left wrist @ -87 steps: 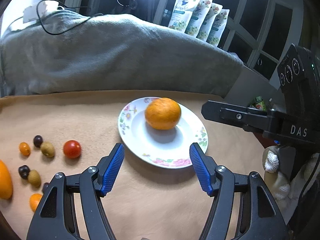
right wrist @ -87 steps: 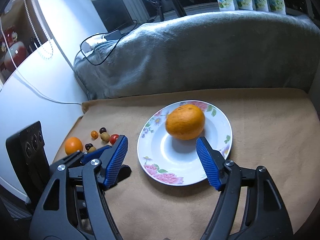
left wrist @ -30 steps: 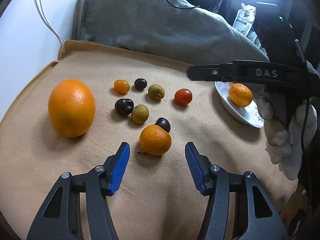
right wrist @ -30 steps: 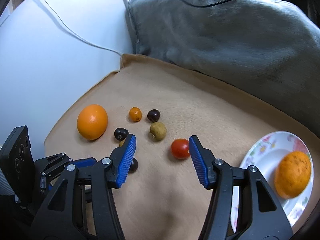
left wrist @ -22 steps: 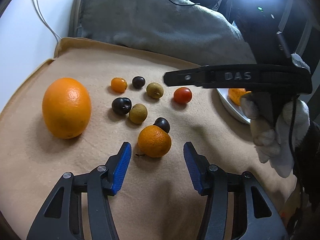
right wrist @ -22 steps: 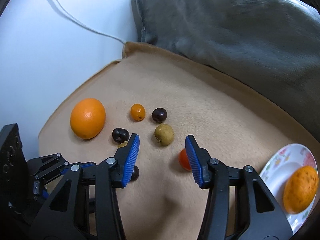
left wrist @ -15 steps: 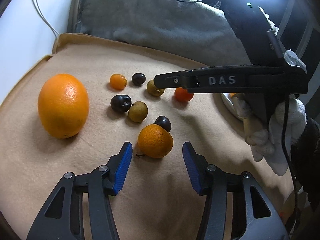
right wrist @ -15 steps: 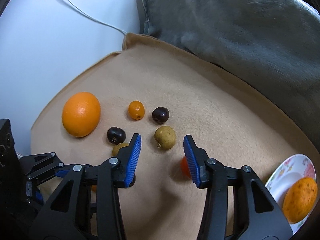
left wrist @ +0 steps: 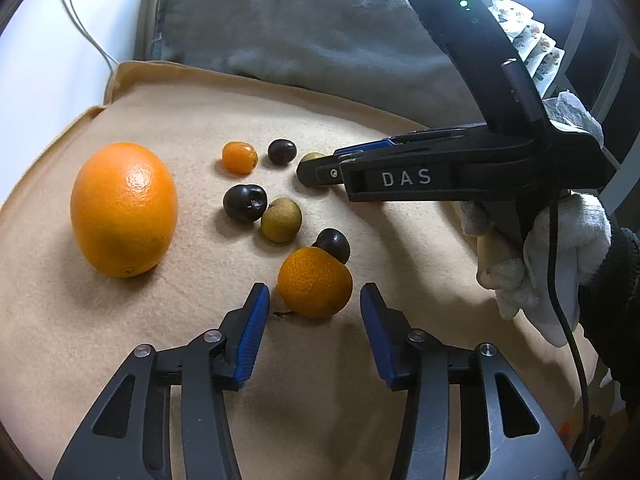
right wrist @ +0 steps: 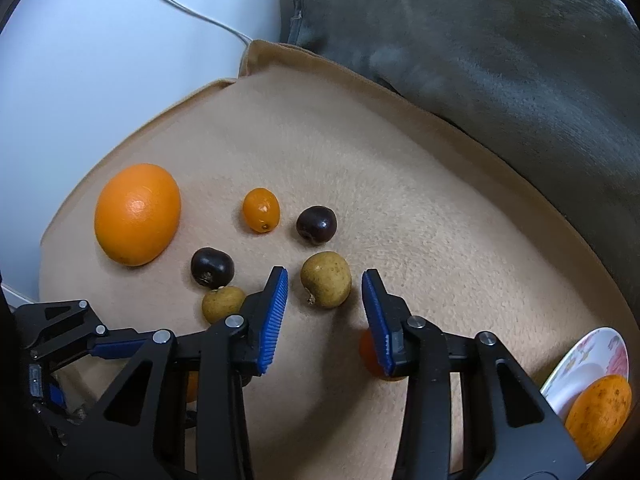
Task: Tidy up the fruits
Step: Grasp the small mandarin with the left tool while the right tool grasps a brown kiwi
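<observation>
Hovering low over the tan blanket (left wrist: 120,360), left claw (left wrist: 315,308) is sitting with jaws apart and the mandarin (left wrist: 315,282) just ahead, between the blue pads (left wrist: 250,336), not touching them. A dark plum (left wrist: 333,243) is touching the mandarin's far side. Right claw (right wrist: 325,292) is also sitting apart, jaws flanking a brown-green longan (right wrist: 326,279) with gaps on both sides. Seen from the left camera, the right claw (left wrist: 316,170) is reaching in from the right, held by a white-gloved hand (left wrist: 552,264); its tip is covering most of that longan.

Rest of the loose fruit on the blanket:
- big orange (right wrist: 137,214) lying at far left, well apart from the others
- kumquat (right wrist: 261,210) and a second plum (right wrist: 316,225) sitting side by side at the back
- third plum (right wrist: 212,267) touching a second longan (right wrist: 223,303), which is partly hidden behind the right claw's left finger
- something orange-red (right wrist: 370,356) peeking out from under the right claw's right finger, probably a tomato, too hidden to be sure

Plate (right wrist: 580,364) is showing at the lower right edge of the right view, carrying one orange fruit (right wrist: 598,410). Grey cushion (right wrist: 480,40) is lying behind the blanket.
</observation>
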The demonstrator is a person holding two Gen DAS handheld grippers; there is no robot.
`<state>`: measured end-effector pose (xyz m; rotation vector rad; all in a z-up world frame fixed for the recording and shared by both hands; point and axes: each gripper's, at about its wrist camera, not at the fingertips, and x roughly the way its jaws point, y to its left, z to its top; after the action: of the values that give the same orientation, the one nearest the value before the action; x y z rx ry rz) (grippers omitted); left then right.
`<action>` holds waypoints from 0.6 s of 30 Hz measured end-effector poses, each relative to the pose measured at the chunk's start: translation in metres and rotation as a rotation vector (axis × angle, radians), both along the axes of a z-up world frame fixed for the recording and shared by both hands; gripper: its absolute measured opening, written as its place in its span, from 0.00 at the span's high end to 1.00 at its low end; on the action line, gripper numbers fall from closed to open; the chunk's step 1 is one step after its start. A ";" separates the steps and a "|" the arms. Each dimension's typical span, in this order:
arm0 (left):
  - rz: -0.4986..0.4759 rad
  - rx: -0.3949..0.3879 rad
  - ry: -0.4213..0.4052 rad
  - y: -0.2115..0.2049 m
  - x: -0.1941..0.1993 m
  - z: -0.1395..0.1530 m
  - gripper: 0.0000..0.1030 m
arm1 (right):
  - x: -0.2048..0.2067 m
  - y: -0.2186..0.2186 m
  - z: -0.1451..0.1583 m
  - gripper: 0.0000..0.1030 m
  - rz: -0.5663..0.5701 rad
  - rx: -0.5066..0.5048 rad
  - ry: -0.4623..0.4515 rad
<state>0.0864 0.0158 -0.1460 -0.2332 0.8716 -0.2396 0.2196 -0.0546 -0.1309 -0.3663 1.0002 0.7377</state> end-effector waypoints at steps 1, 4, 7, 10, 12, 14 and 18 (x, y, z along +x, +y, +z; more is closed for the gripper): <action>0.002 0.002 0.001 0.000 0.001 -0.001 0.57 | 0.001 0.000 -0.001 0.63 -0.001 -0.002 0.001; 0.007 0.003 0.001 0.001 0.000 -0.001 0.61 | 0.002 0.002 -0.004 0.67 -0.003 -0.007 0.005; 0.006 -0.002 0.001 0.000 0.001 -0.001 0.64 | 0.004 0.004 -0.007 0.70 0.003 -0.008 0.009; 0.006 -0.006 0.002 0.001 0.000 0.000 0.65 | 0.004 0.007 -0.008 0.72 0.005 -0.010 0.002; 0.008 -0.014 0.001 0.002 -0.002 -0.001 0.66 | 0.003 0.007 -0.008 0.72 0.002 -0.008 -0.002; 0.010 -0.020 0.001 0.002 -0.002 -0.001 0.66 | 0.003 0.006 -0.008 0.72 -0.004 -0.002 -0.004; 0.013 -0.027 -0.002 0.005 -0.004 -0.001 0.67 | 0.001 -0.001 -0.002 0.72 -0.018 0.019 -0.011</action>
<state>0.0819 0.0205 -0.1468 -0.2638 0.8652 -0.2398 0.2202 -0.0552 -0.1333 -0.3441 0.9841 0.7272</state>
